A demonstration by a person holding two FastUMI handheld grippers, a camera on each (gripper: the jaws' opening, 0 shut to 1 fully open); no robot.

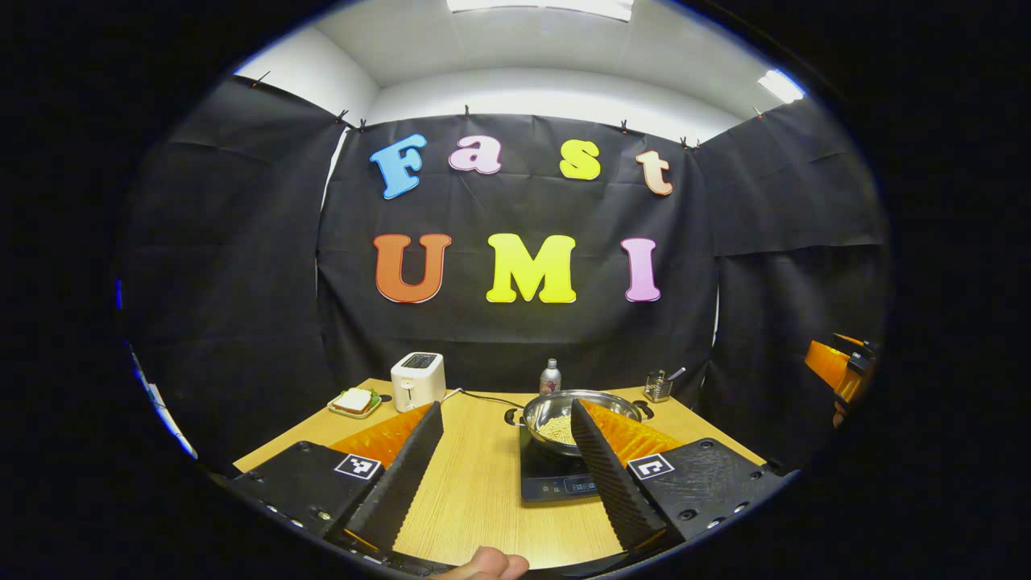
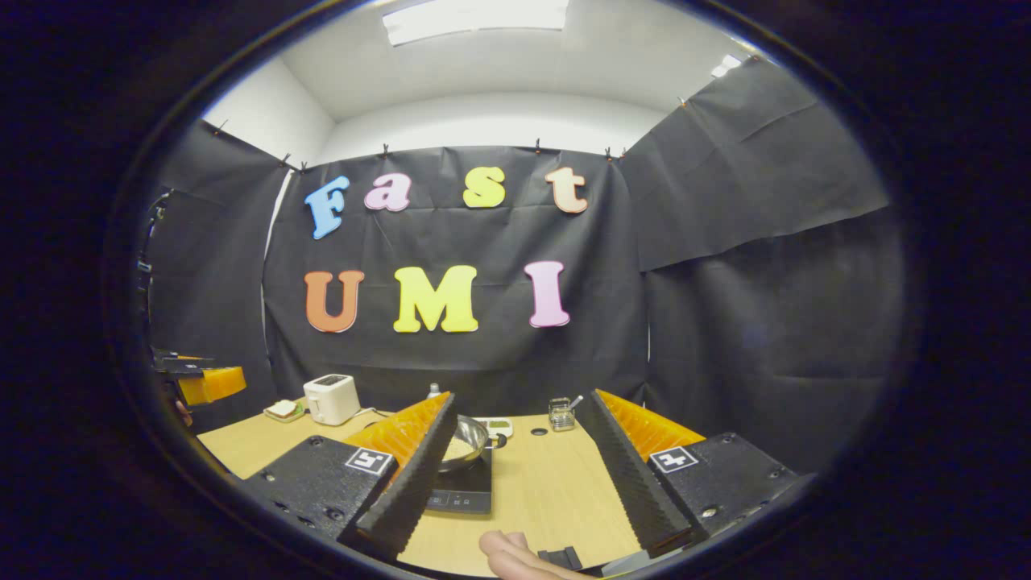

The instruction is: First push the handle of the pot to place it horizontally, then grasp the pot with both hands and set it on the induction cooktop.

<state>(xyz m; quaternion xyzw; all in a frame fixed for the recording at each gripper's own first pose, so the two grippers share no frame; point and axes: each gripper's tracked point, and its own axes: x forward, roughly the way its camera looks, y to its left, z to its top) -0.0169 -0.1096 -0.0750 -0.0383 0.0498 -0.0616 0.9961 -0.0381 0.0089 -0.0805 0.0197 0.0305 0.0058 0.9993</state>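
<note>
A steel pot point(image 1: 564, 412) holding pale grains sits on the black induction cooktop point(image 1: 556, 482) at mid-table, with small black handles at its left and right sides. My left gripper point(image 1: 507, 407) is open, held back near the table's front edge; its right finger overlaps the pot in the view. In the right gripper view the pot point(image 2: 469, 441) and cooktop point(image 2: 463, 493) lie behind my left finger, and my right gripper point(image 2: 522, 396) is open with nothing between its fingers. Each gripper shows at the edge of the other's view: the right gripper point(image 1: 838, 366) and the left gripper point(image 2: 201, 380).
A white toaster point(image 1: 417, 380) and a plate with a sandwich point(image 1: 354, 401) stand at the back left. A small bottle point(image 1: 550, 377) and a utensil holder point(image 1: 659, 387) are behind the pot. The toaster's cord runs along the back. A thumb point(image 1: 483, 564) shows at the bottom.
</note>
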